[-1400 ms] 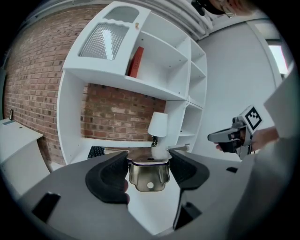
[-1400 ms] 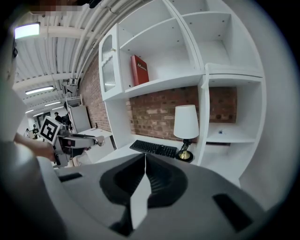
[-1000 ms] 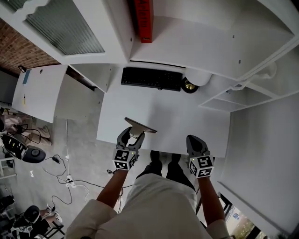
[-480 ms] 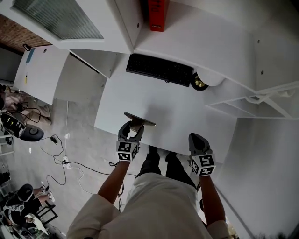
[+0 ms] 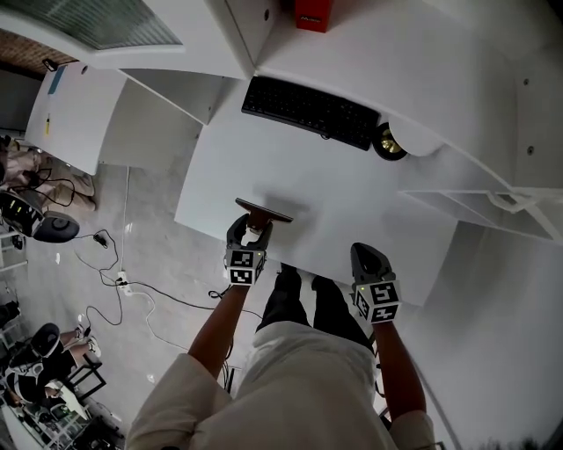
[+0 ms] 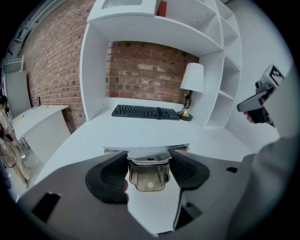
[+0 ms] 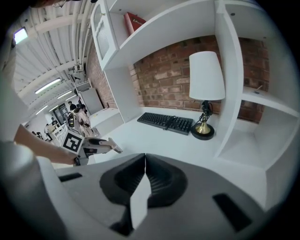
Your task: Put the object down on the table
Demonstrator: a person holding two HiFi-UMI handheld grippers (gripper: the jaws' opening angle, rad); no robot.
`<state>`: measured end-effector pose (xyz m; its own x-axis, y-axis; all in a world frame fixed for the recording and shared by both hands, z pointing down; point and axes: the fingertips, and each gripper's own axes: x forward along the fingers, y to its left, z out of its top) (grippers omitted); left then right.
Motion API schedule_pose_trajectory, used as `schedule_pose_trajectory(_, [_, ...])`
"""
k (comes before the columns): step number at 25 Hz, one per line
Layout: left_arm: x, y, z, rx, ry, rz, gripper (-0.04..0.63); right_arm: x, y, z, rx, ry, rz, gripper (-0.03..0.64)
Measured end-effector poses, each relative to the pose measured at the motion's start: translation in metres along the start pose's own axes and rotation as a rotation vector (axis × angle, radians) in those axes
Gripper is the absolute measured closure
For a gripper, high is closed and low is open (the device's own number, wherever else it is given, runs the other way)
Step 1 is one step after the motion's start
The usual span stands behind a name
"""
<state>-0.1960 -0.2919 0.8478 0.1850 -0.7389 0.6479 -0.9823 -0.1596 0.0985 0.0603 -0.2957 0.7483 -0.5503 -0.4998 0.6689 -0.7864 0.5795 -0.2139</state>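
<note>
A flat brown clipboard with a metal clip hangs level, low over the front left part of the white table. My left gripper is shut on the clip, its pads pressing both sides. In the left gripper view the board's thin edge runs across just beyond the jaws. Whether the board touches the table I cannot tell. My right gripper hovers at the table's front edge, shut and empty. From the right gripper view, the left gripper shows at the left.
At the back of the table lie a black keyboard and a brass-footed lamp with a white shade. White shelves rise behind and to the right, with a red book above. Cables lie on the floor at the left.
My left gripper has carried the clipboard slightly forward over the table, and the board now looks more level. The right gripper has barely moved. The head view has shifted.
</note>
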Motion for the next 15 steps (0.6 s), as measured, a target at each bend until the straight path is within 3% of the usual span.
schedule_pose_trajectory(15, [0.024,0.016,-0.046,-0.02,0.106,0.023,0.327,0.021,0.017,-0.026,0.001,0.06,0.039,0.614])
